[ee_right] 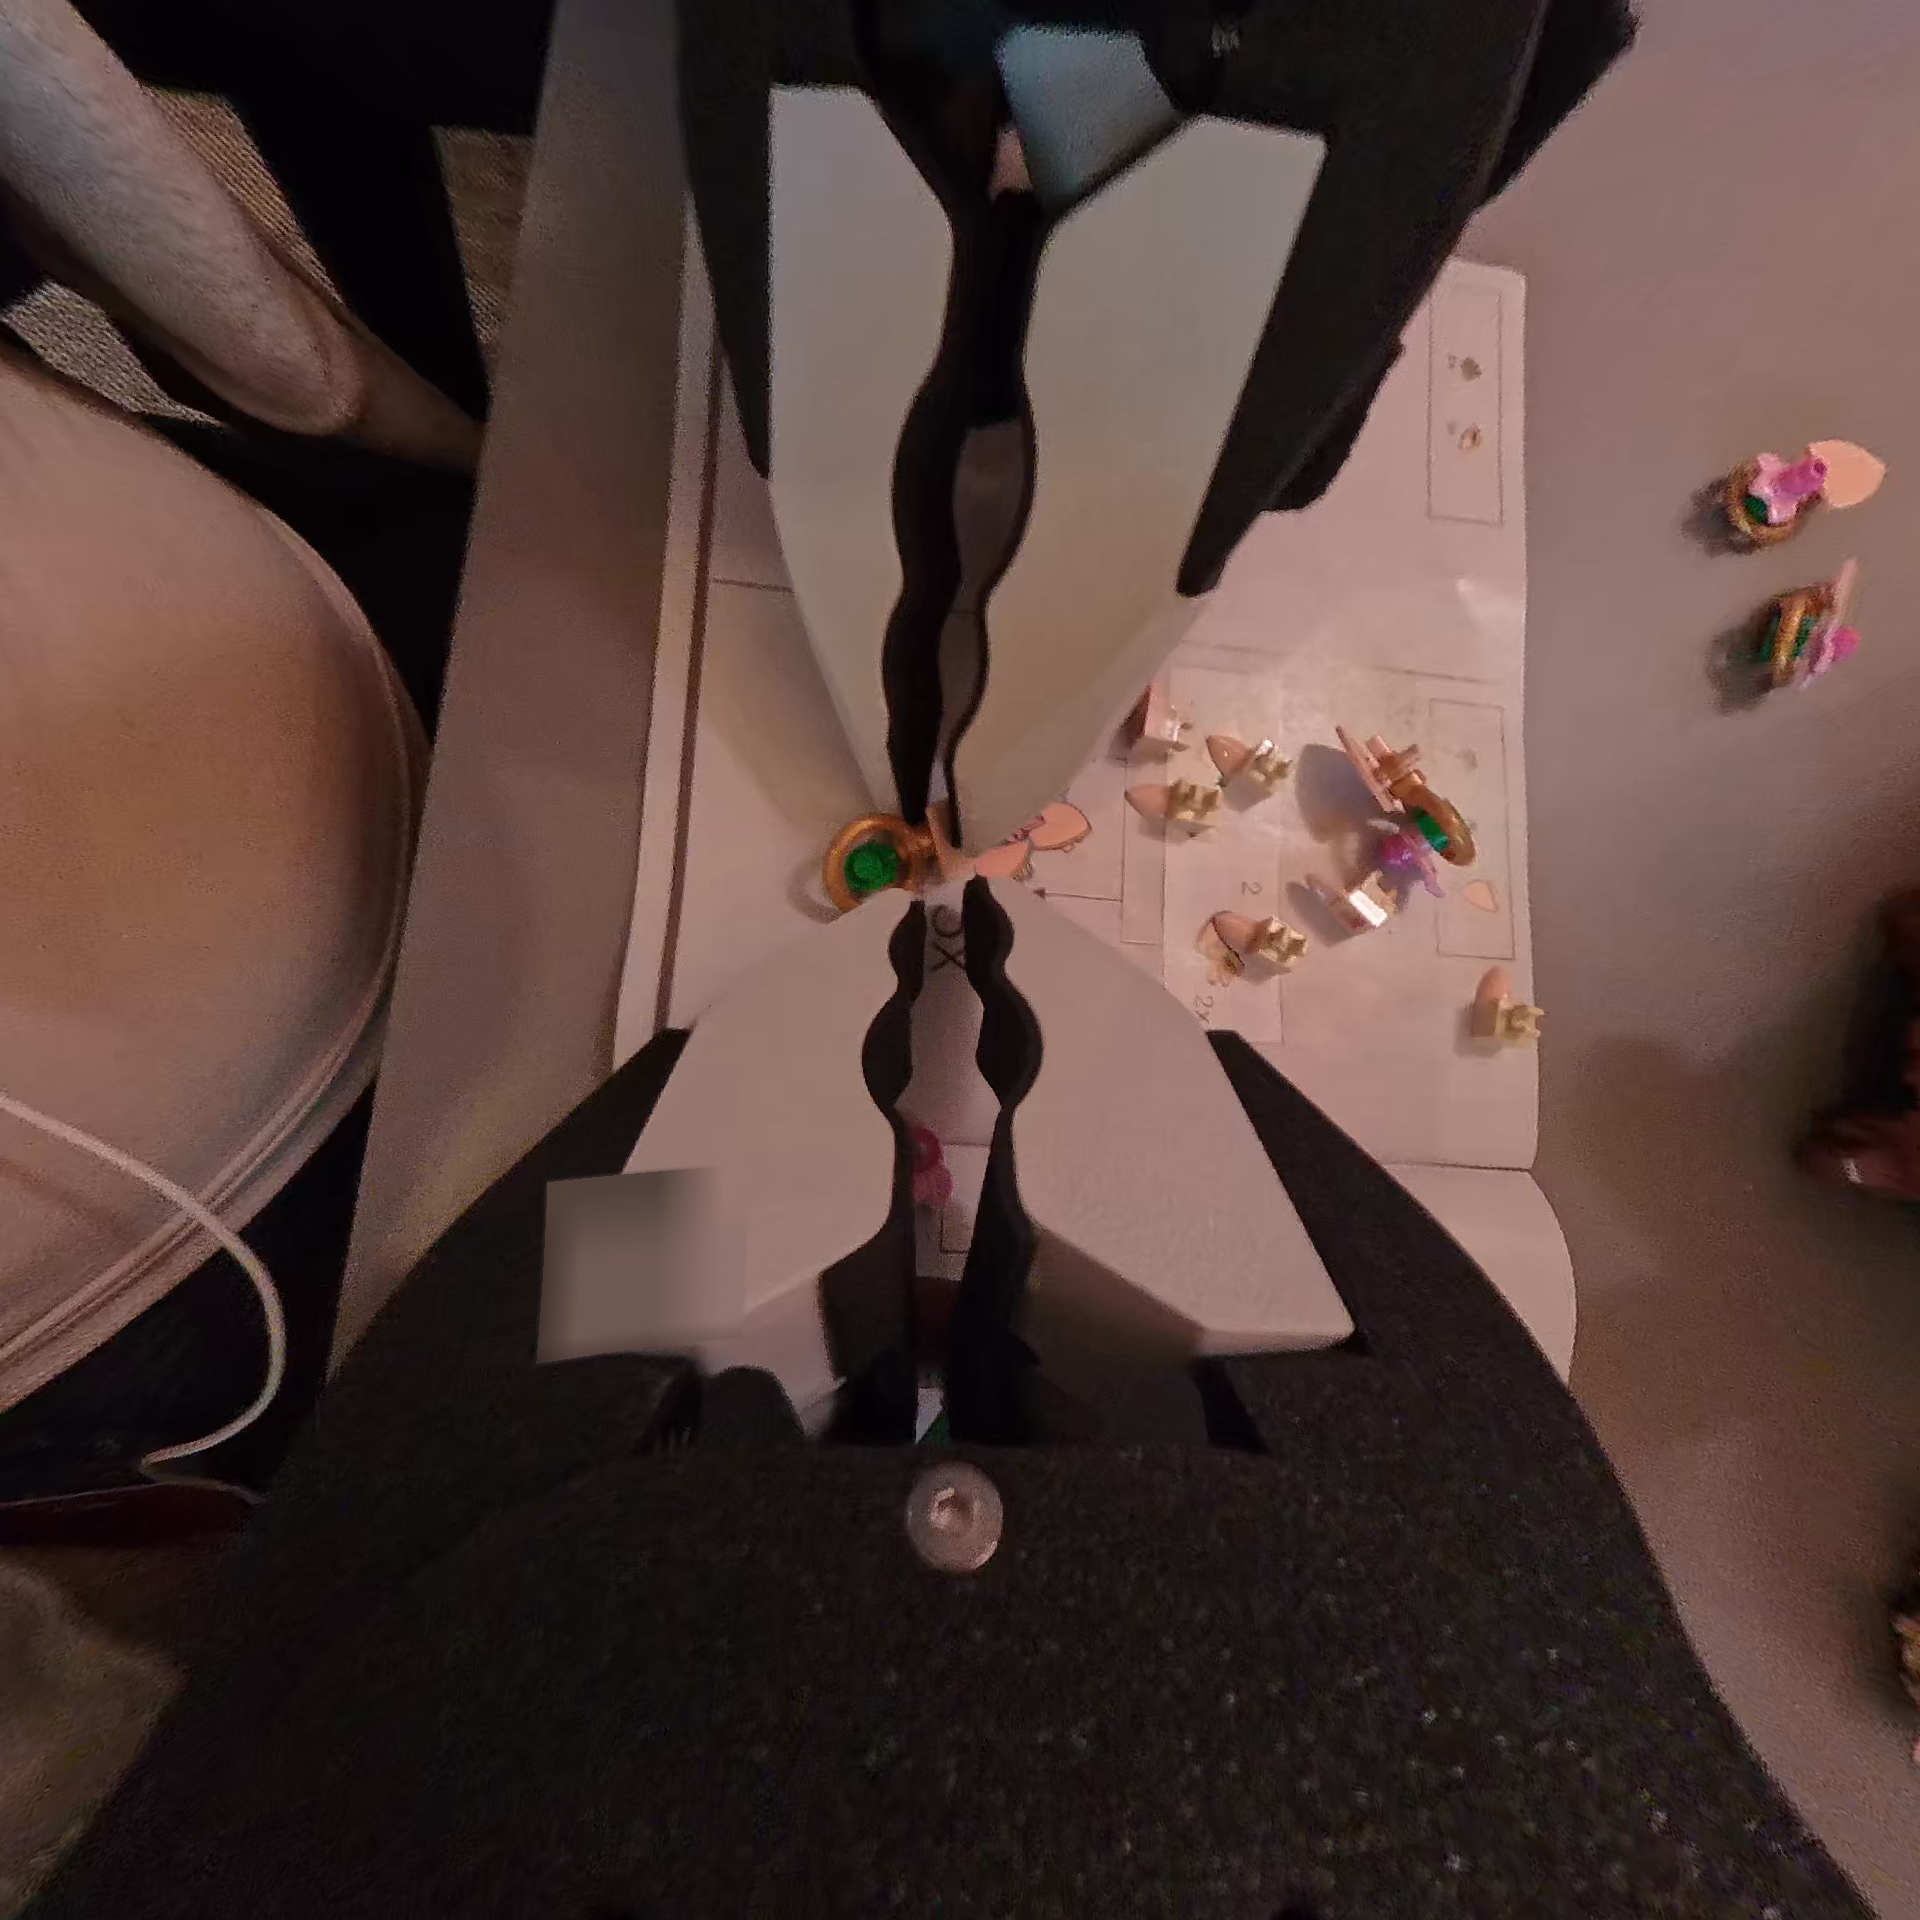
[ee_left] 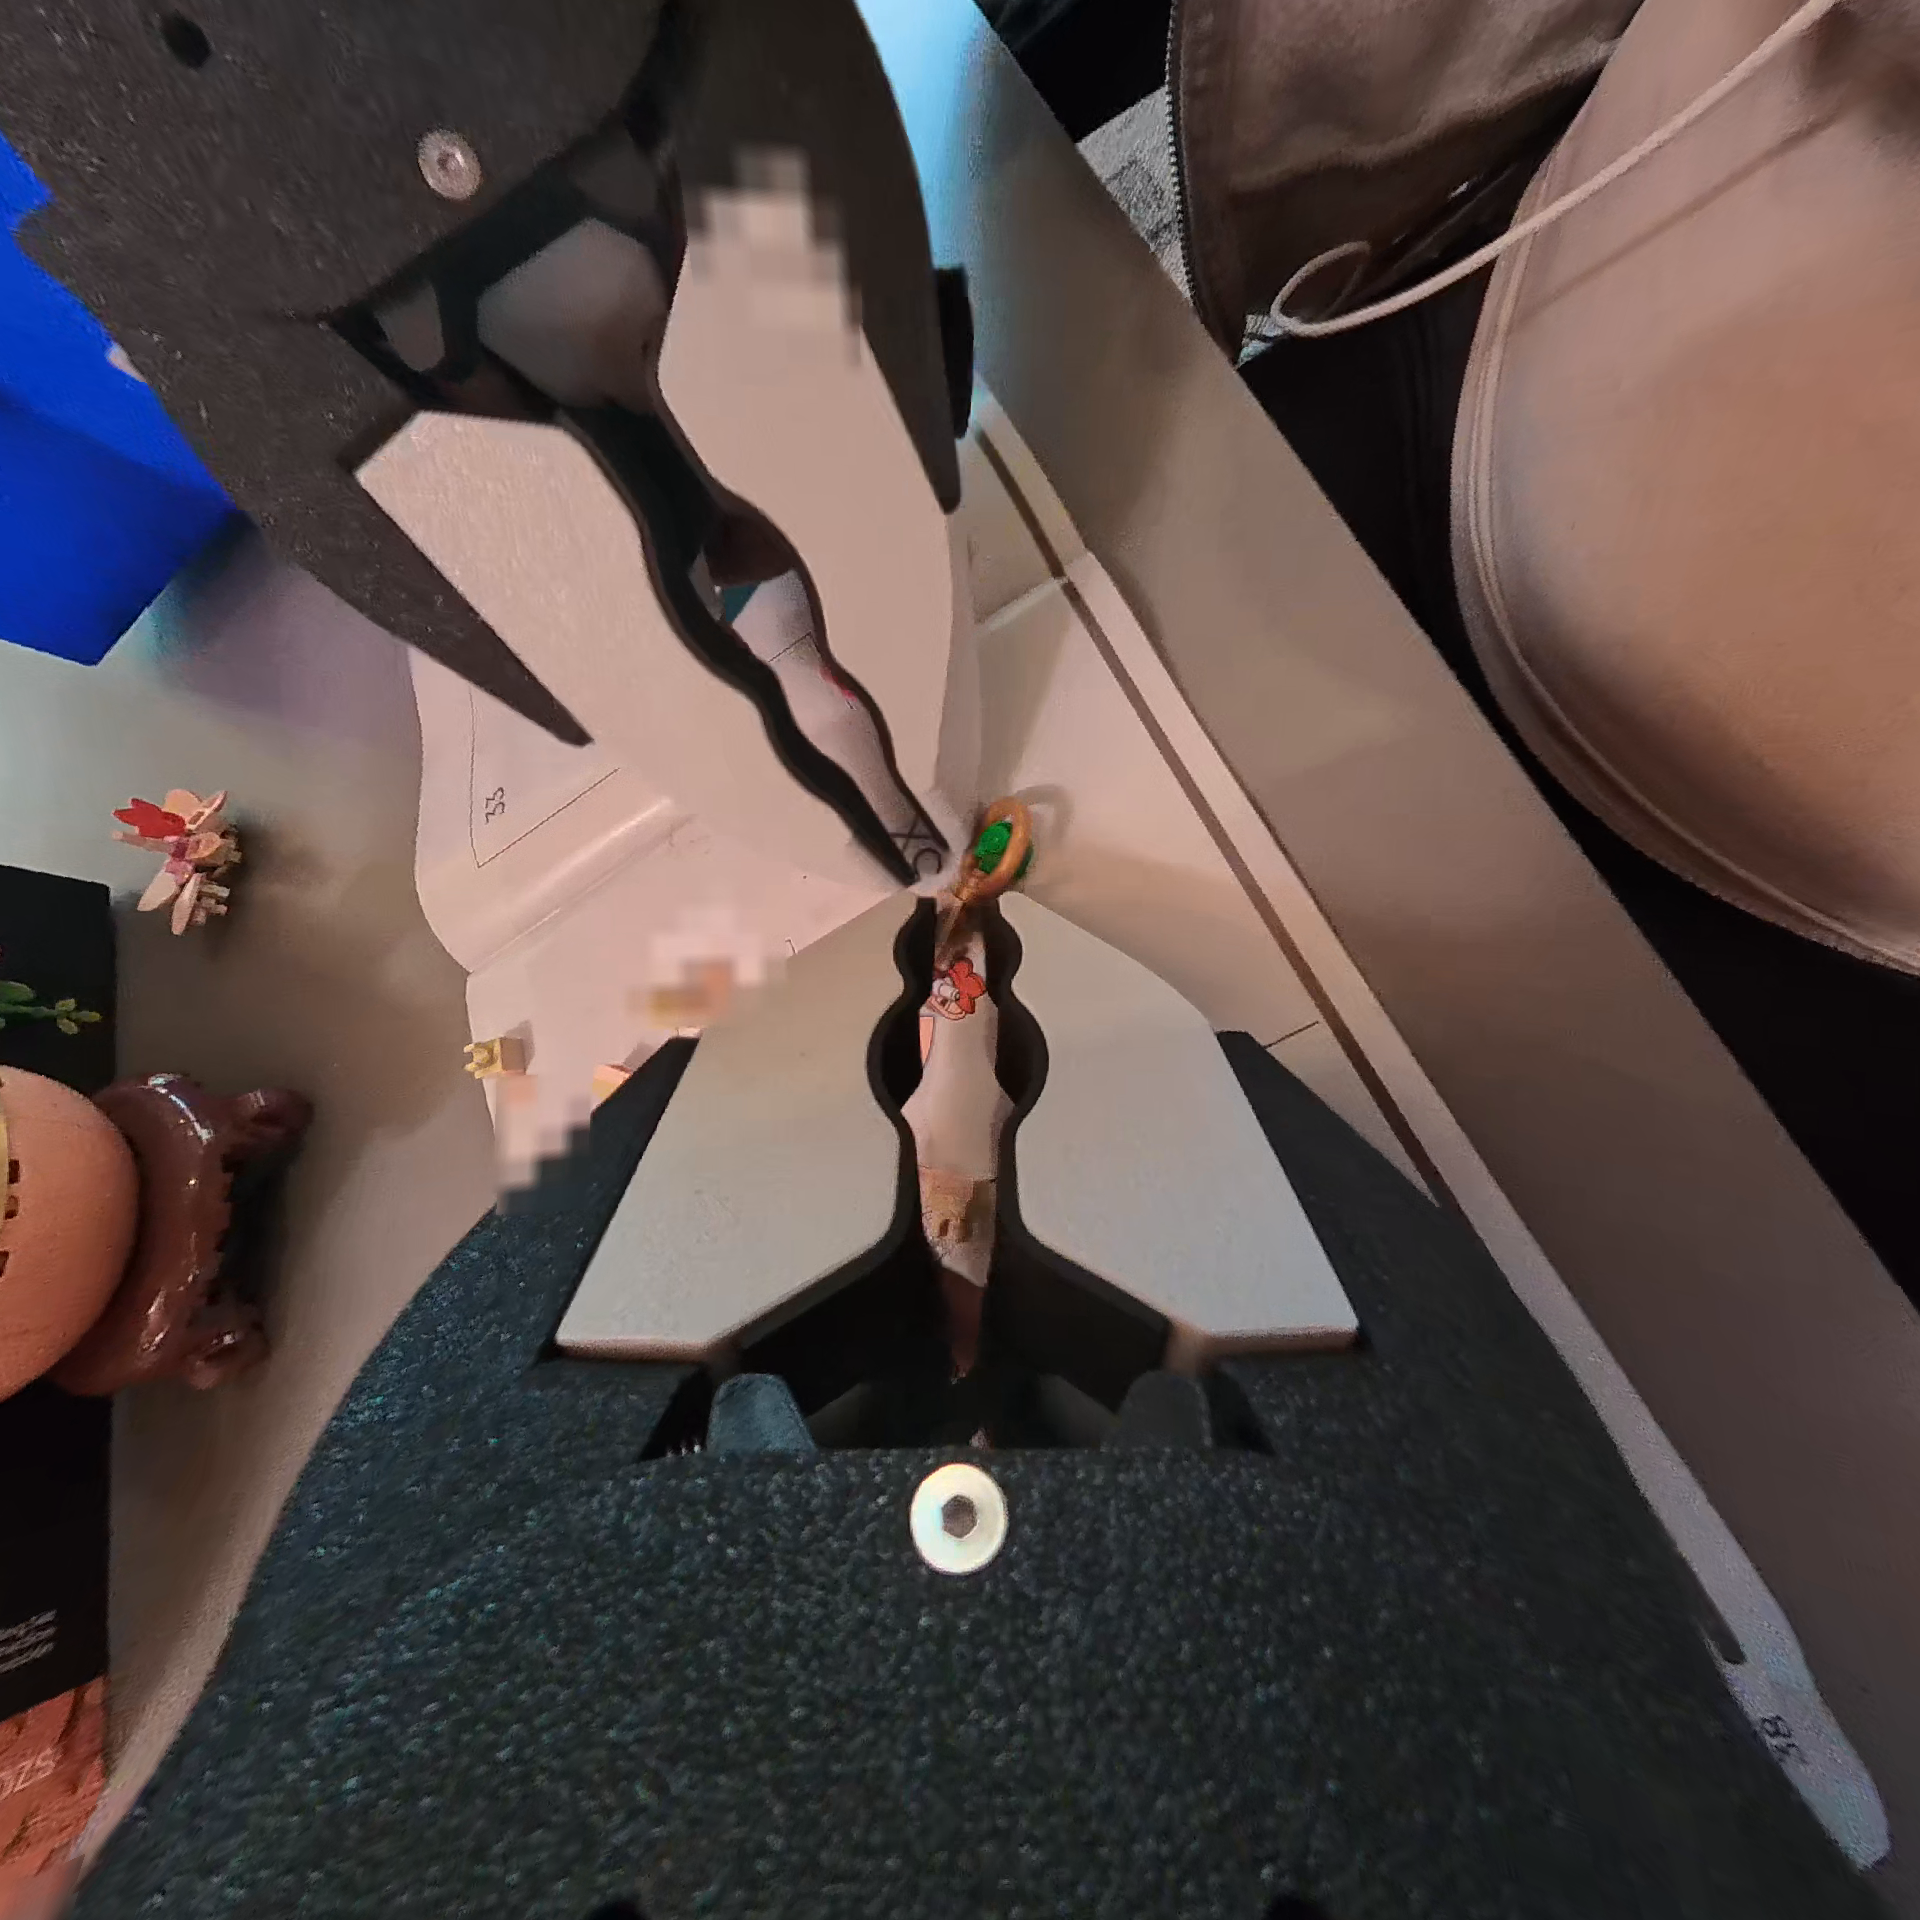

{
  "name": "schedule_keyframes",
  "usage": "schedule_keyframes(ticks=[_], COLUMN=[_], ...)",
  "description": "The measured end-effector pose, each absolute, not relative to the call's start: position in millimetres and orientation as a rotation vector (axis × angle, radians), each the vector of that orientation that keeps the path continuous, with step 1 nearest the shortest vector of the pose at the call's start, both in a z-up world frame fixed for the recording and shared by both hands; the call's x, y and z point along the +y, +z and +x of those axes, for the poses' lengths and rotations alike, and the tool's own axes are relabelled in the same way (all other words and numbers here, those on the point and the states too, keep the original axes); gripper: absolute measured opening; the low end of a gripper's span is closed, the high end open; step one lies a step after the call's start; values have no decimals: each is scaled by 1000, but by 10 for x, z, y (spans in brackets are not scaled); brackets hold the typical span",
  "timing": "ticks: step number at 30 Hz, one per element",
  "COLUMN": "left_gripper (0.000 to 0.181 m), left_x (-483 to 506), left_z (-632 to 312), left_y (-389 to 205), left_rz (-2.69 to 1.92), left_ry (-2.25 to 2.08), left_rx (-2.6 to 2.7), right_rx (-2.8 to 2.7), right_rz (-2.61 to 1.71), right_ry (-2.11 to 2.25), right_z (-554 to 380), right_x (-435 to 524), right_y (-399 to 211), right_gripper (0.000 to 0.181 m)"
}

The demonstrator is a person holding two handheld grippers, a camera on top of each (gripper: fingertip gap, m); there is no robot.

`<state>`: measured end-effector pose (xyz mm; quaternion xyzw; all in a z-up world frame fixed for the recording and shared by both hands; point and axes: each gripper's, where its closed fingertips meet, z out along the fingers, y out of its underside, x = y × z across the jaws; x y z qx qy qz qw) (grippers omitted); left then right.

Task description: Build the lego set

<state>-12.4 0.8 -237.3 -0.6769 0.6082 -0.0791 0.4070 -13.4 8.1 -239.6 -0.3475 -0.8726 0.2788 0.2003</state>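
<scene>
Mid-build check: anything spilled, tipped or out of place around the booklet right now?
Nothing looks damaged. Loose petal pieces lie scattered over the open instruction booklet, some on their sides, covering the printed steps. The left gripper and right gripper meet tip to tip at the gold ring piece.

Hobby desk: instruction booklet (ee_right: 1351, 623), loose bricks (ee_right: 1247, 774).

Brown stand (ee_left: 187, 1236): cut off by left frame edge. Instruction booklet (ee_right: 1351, 644): largely hidden behind both claws. Gold ring piece (ee_right: 871, 864): grip point between tips too small to tell.
</scene>
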Motion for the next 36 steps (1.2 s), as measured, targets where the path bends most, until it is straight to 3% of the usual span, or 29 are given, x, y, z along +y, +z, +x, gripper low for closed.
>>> schedule_keyframes(ticks=[16, 36], left_gripper=[6, 5], left_x=[-10, -30], left_z=[-117, -103], left_y=[-2355, -2353], left_rz=[-1370, -1292], left_ry=[250, 286], left_rx=[1725, 1744], right_rx=[-2420, -2409], right_rz=[-983, -983], right_ry=[885, 860], right_z=[-74, -69], right_x=[-42, -20], right_y=[-2336, -2368], right_gripper=[12, 10])
